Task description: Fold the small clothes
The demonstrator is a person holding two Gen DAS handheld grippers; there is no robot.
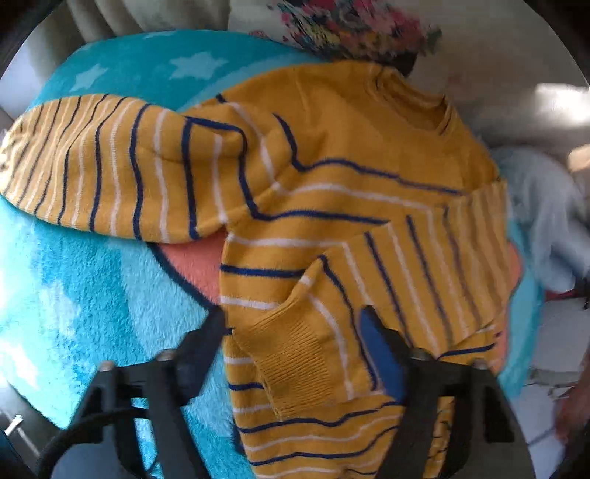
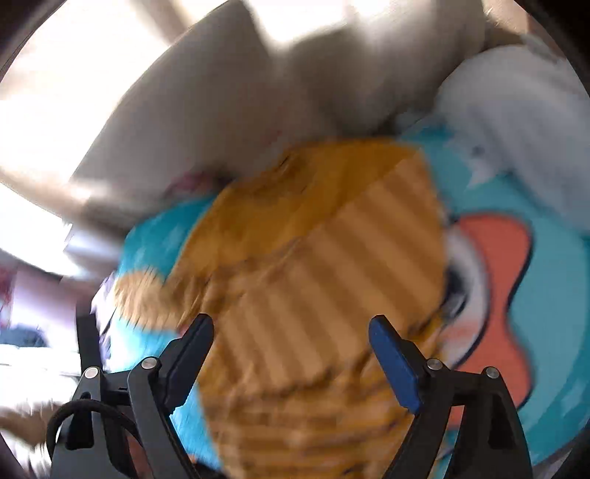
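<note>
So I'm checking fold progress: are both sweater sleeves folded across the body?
No, one sleeve of the sweater lies stretched out sideways over the blue blanket.

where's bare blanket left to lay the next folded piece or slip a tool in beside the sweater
The widest bare patch is the turquoise star blanket, below the sweater's outstretched sleeve and left of the yellow striped sweater. A narrower strip lies above that sleeve. It is crowded at the far edge by the floral garment, and on the right by a pale blue cloth.
</note>
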